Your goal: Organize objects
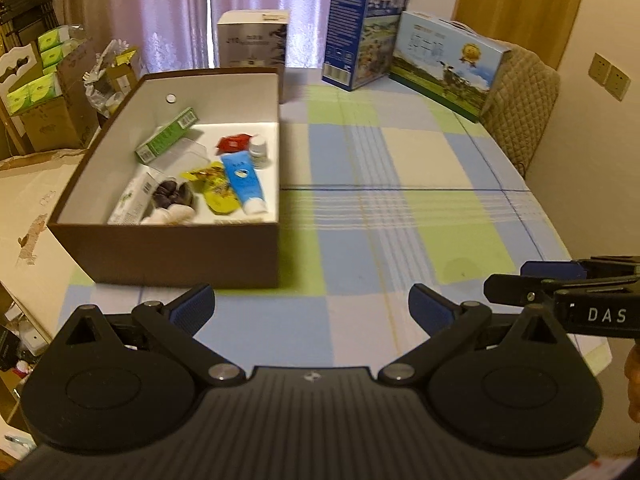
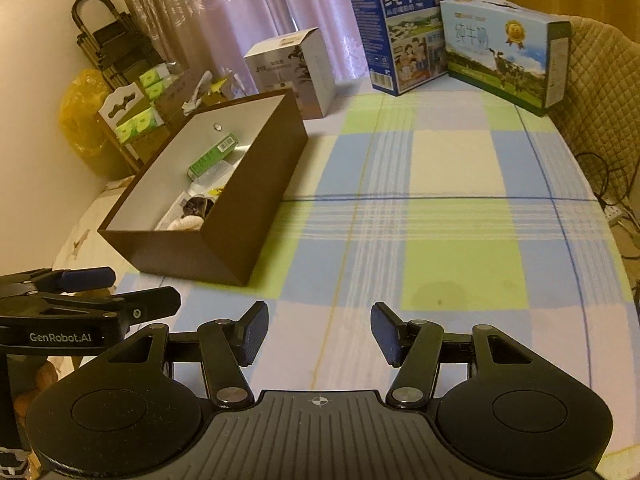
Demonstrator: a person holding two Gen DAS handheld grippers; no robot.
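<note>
- The left hand-held gripper [image 1: 311,308] sits at the bottom of the left wrist view, jaws spread wide with nothing between the blue pads, above bare checked tabletop [image 1: 400,208].
- The right hand-held gripper [image 2: 319,334] sits at the bottom of the right wrist view, jaws partly open and empty, also above the cloth.
- Each gripper shows at the lower edge of the other's view, side by side and apart.
- A brown box [image 1: 176,252] with a white inside stands at centre left of the left wrist view, on the tabletop's left part, well ahead of both grippers.
- Inside the box lie a green carton [image 1: 168,140] leaning on the far left wall, a blue tube [image 1: 244,180], a yellow packet [image 1: 214,190], a red packet [image 1: 234,143], a small white bottle [image 1: 259,152], a dark bundle [image 1: 172,196] and a white carton [image 1: 130,200].
- At the upper middle stands a white box [image 1: 252,40] just behind the brown one.
- Two milk cartons [image 1: 364,32] stand at the upper right, by the far edge.
- A quilted chair back [image 1: 520,96] shows at the right.
</note>
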